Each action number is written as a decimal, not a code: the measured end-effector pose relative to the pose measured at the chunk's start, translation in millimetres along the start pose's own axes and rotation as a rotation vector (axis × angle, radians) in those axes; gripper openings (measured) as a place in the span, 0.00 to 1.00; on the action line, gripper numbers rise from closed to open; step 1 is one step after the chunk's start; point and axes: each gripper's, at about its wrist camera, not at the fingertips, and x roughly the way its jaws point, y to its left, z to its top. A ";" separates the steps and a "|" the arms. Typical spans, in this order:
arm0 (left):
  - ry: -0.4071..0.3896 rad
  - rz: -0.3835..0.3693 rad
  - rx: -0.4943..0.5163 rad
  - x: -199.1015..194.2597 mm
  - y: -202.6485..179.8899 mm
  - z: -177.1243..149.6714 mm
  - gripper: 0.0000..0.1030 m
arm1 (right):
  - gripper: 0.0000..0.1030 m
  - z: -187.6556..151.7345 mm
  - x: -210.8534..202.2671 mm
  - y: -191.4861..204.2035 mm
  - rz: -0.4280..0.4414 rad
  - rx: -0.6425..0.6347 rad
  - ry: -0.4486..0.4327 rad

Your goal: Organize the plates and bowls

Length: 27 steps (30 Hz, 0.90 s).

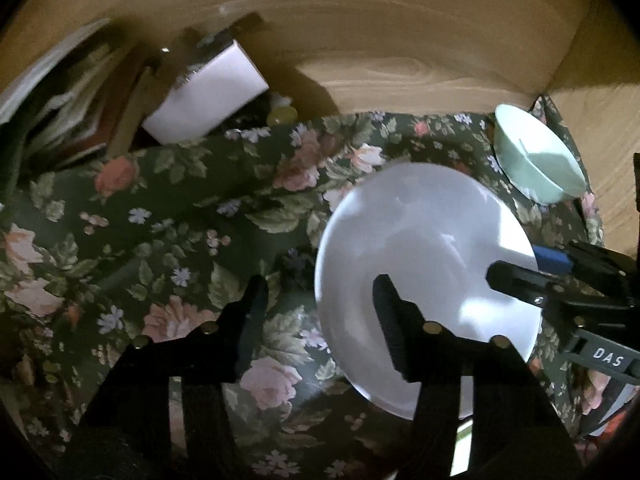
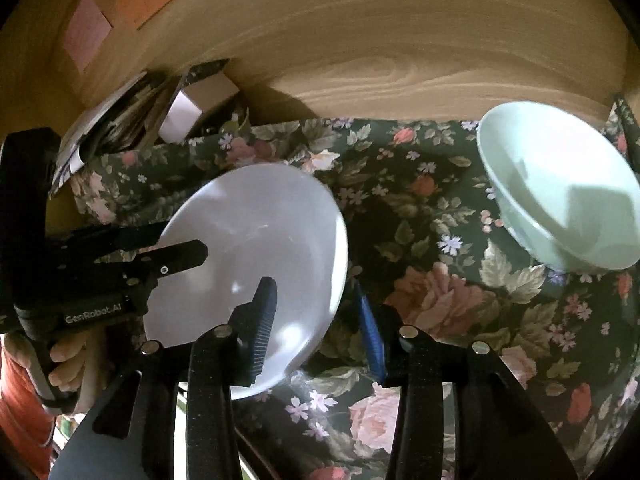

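Plate (image 1: pixel 424 272), white and round, sits on a dark floral cloth (image 1: pixel 160 220) that covers the table. In the left wrist view it fills the 4 o'clock part of the picture. A pale green bowl (image 1: pixel 536 160) stands on the same cloth at about 1 o'clock from the plate, apart from it and close to the wooden wall (image 1: pixel 360 40) at the back. The left gripper (image 1: pixel 322 308) comes at the plate from 6 o'clock in its own view. Its jaws are moderately wide and straddle the plate's 9 o'clock rim: one finger is over the white surface, the other over the cloth, and neither pad appears to press on the rim. The right gripper (image 2: pixel 314 300) straddles the opposite side of the plate. Its jaws are narrower: the left finger is over the plate, and the blue-padded right finger stands just beside the rim with a strip of cloth showing between them, so it does not clamp the plate. In the right wrist view a hand (image 2: pixel 68 360) grips the left gripper's handle at 8 o'clock. A white box (image 1: pixel 208 96) and a stack of papers (image 1: pixel 60 92) lie at 10 o'clock against the wall, well apart from the plate.
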 end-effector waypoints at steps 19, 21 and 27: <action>0.050 -0.037 0.087 17.0 -17.1 -0.7 0.19 | 0.27 -2.6 10.2 4.1 0.004 0.018 0.016; 0.033 -0.025 0.100 13.2 -19.4 -1.8 0.19 | 0.27 -2.1 5.7 4.9 0.004 0.015 0.019; -0.045 -0.024 0.102 -9.4 -23.3 -4.8 0.19 | 0.27 2.2 -16.9 9.2 -0.001 0.005 -0.028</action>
